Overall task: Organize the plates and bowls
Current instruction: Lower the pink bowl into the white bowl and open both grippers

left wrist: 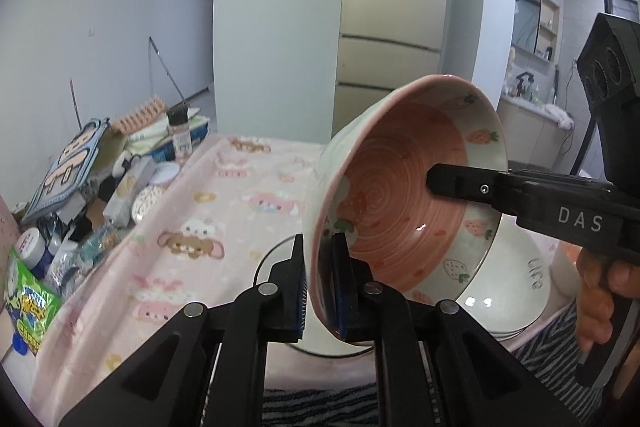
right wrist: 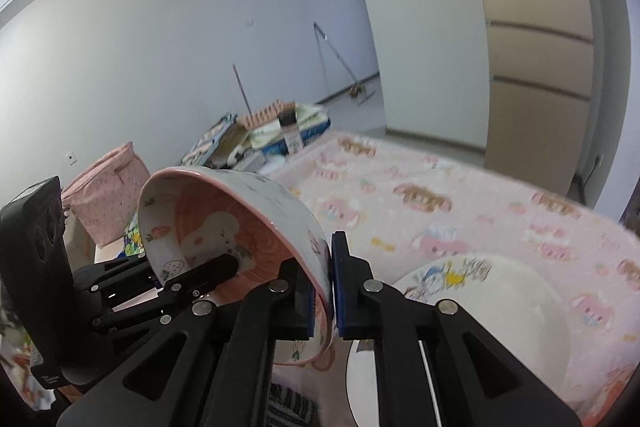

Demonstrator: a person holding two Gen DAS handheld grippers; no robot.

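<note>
Grippers both pinch one pink bowl (left wrist: 404, 195), held tilted in the air. The left gripper (left wrist: 319, 283) has its pads pressed on the bowl's near rim, one inside, one outside. The right gripper (right wrist: 322, 283) clamps the opposite rim the same way; in the left view its finger (left wrist: 472, 187) reaches into the bowl from the right. Below the bowl a white bowl (left wrist: 508, 279) sits on a stack of plates near the front edge of the pink blanket (left wrist: 224, 227). A white plate (right wrist: 500, 303) lies on the blanket too. Clutter (left wrist: 80, 195) crowds the blanket's left edge.
</note>
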